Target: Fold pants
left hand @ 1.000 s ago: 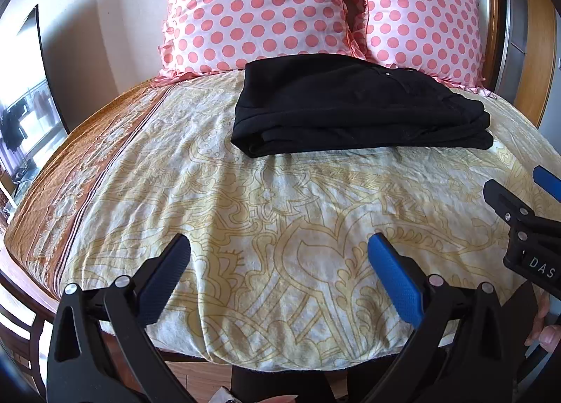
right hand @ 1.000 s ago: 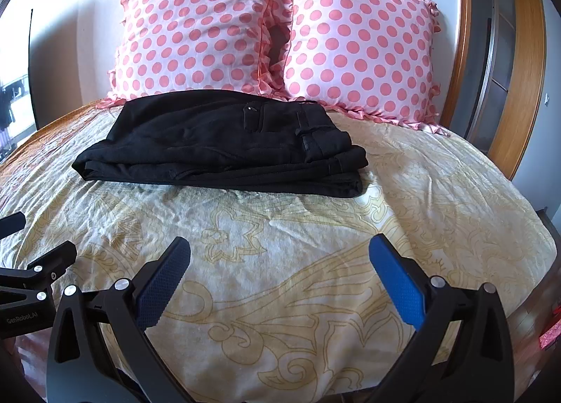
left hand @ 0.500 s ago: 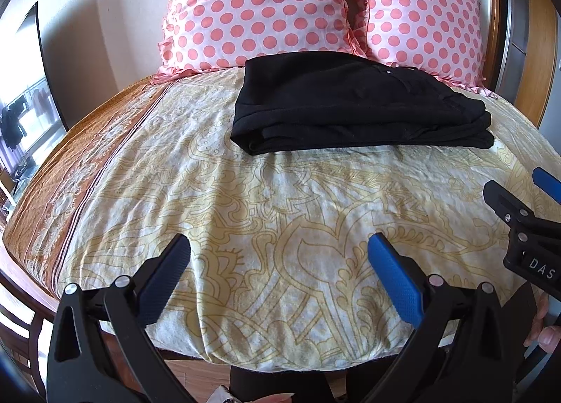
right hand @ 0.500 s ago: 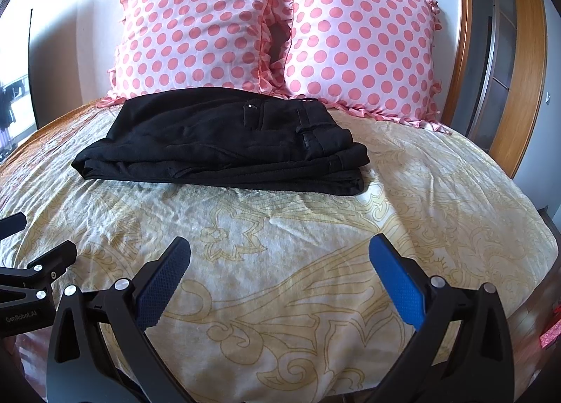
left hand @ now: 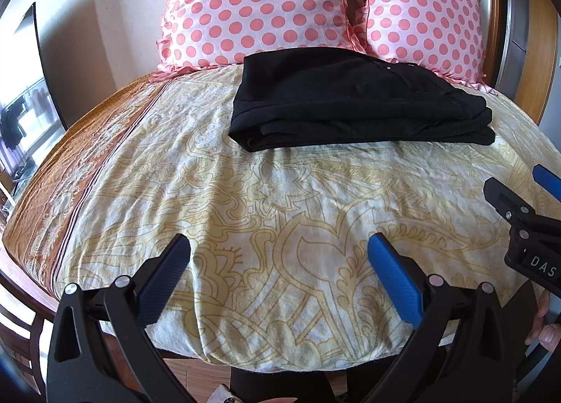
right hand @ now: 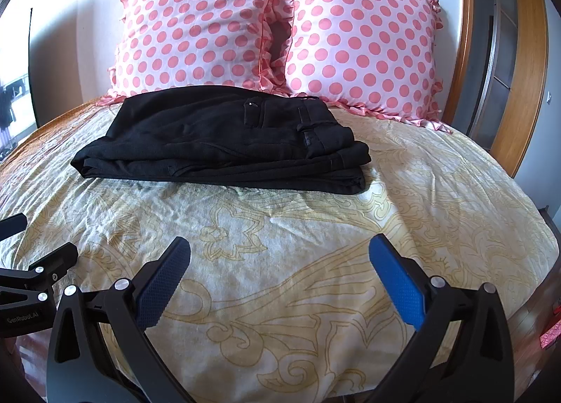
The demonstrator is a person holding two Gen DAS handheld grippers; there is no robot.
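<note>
Two pillows (right hand: 280, 34), one folded pants (right hand: 224, 140), seemingly four layers, both grippers agape.

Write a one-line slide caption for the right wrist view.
Folded black pants lie on the patterned bedspread before two polka-dot pillows, the open right gripper empty in front.

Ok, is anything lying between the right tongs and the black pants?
Nothing visible. Only bare bedspread lies between the open right tongs and the folded pants; the pillows sit behind the pants.
</note>
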